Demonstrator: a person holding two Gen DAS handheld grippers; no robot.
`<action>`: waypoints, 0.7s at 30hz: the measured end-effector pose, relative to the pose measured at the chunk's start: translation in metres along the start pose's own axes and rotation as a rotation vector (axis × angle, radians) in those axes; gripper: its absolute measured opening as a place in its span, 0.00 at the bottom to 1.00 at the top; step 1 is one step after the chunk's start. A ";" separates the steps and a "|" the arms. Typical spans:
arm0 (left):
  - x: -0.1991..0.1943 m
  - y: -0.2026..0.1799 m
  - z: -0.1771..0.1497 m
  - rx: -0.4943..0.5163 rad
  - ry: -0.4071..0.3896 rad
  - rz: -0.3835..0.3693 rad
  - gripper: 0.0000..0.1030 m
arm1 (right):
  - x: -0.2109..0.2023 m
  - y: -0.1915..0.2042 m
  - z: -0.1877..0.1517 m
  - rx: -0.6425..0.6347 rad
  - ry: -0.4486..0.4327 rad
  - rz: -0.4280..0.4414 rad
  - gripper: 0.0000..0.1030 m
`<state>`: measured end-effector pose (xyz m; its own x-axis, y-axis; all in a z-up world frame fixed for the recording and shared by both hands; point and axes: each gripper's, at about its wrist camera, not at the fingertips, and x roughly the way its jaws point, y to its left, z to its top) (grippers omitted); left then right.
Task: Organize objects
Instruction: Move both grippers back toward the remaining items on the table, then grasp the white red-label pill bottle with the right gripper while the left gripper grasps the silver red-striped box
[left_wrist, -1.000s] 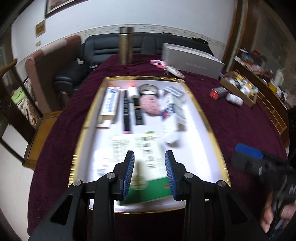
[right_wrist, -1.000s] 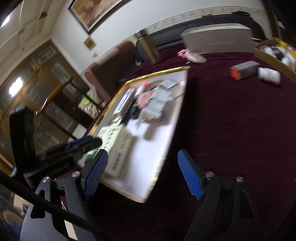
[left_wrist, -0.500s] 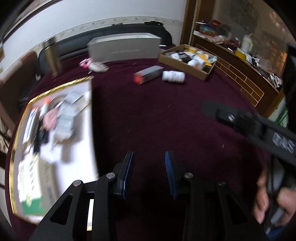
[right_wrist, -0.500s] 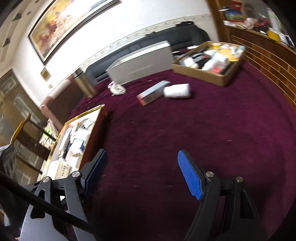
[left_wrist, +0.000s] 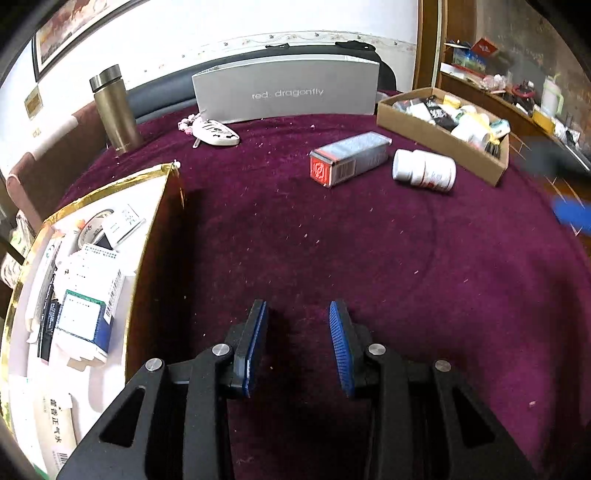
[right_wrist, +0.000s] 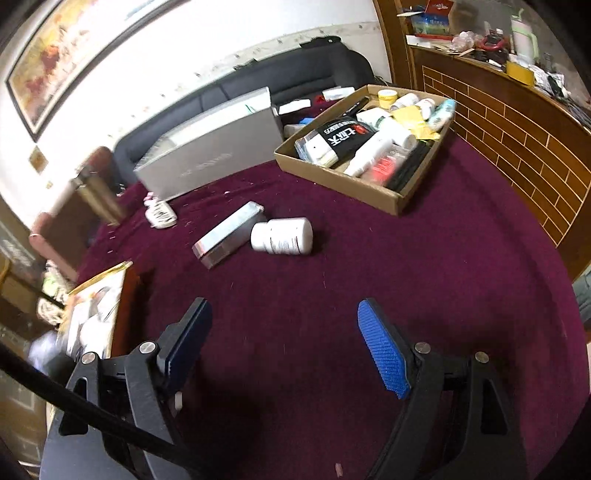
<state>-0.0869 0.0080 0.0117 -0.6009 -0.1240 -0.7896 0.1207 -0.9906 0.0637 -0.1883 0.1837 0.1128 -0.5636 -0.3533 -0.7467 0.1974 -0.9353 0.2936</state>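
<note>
A silver box with a red end (left_wrist: 349, 158) and a white pill bottle (left_wrist: 424, 170) lie side by side on the maroon tablecloth; both also show in the right wrist view, the box (right_wrist: 229, 234) and the bottle (right_wrist: 282, 236). A gold-rimmed white tray (left_wrist: 153, 236) at the left holds several boxes and small items. A cardboard tray (right_wrist: 364, 192) full of bottles and packets sits at the far right. My left gripper (left_wrist: 297, 349) is open and empty above bare cloth. My right gripper (right_wrist: 286, 349) is wide open and empty, short of the bottle.
A grey "red dragonfly" box (left_wrist: 286, 92) stands at the table's far edge, with a bronze flask (left_wrist: 114, 110) and a white keyring item (left_wrist: 216, 134) to its left. A black sofa and brick-pattern cabinet (right_wrist: 517, 133) lie beyond the table.
Both grippers have swung right, away from the gold-rimmed tray, toward the silver box and pill bottle. Both stayed open and empty.
</note>
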 end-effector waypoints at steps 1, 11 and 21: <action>-0.001 -0.001 -0.002 0.012 -0.011 0.005 0.30 | 0.013 0.003 0.007 0.000 0.004 -0.018 0.79; 0.002 0.007 -0.001 -0.022 0.000 -0.014 0.53 | 0.096 0.020 0.040 0.034 0.059 -0.139 0.79; 0.002 0.006 0.000 -0.021 0.001 -0.011 0.53 | 0.110 0.009 0.032 0.009 0.060 -0.216 0.61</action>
<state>-0.0874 0.0018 0.0110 -0.6013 -0.1128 -0.7910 0.1309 -0.9905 0.0418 -0.2744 0.1372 0.0527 -0.5430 -0.1456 -0.8270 0.0699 -0.9893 0.1283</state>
